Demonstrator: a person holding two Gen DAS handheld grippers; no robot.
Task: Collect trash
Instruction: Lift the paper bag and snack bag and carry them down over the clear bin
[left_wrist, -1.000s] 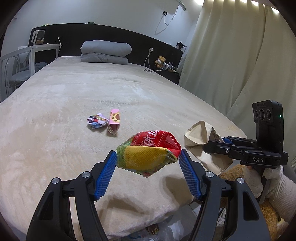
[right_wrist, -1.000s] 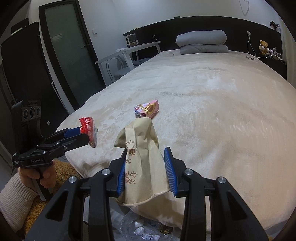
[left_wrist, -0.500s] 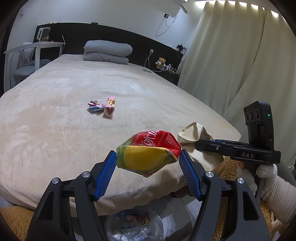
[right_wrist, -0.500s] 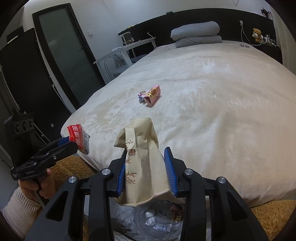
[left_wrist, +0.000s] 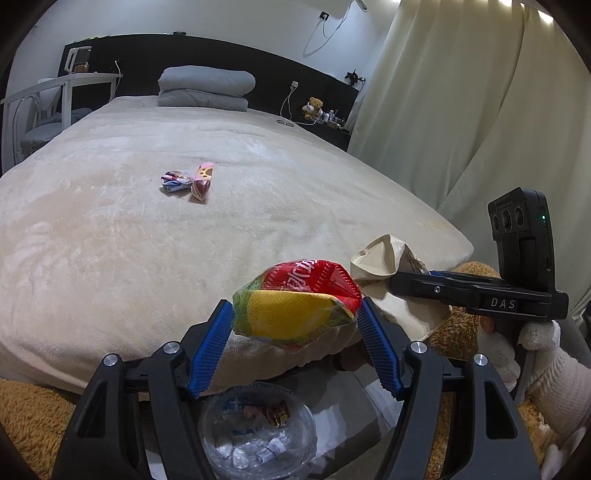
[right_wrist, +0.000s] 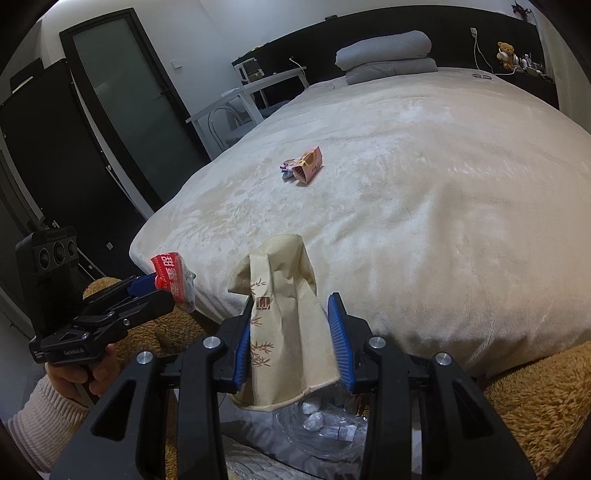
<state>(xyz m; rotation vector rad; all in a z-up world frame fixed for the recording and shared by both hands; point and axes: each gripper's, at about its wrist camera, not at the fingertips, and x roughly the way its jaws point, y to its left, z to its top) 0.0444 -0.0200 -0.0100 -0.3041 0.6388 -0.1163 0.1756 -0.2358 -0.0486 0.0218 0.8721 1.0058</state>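
carrying two items off the bed (left_wrist: 110, 258) toward a clear bag (left_wrist: 258, 432) on the floor below us. item one: red and yellow snack packet (left_wrist: 295, 299), pinched between the fingers of our left gripper (left_wrist: 295, 325), narrowed onto it, hanging above the bag's mouth. item two: beige paper bag (right_wrist: 288, 325), clamped upright in our right gripper (right_wrist: 291, 332), likewise closed on it, its lower edge over the bag's rim. remaining on the bed: pink wrapper (left_wrist: 202, 181) touching a crumpled wrapper (left_wrist: 175, 181), well apart from us. step in hand, we judge: the drop. next move calls for centring each item over the opening, then parting the fingers.
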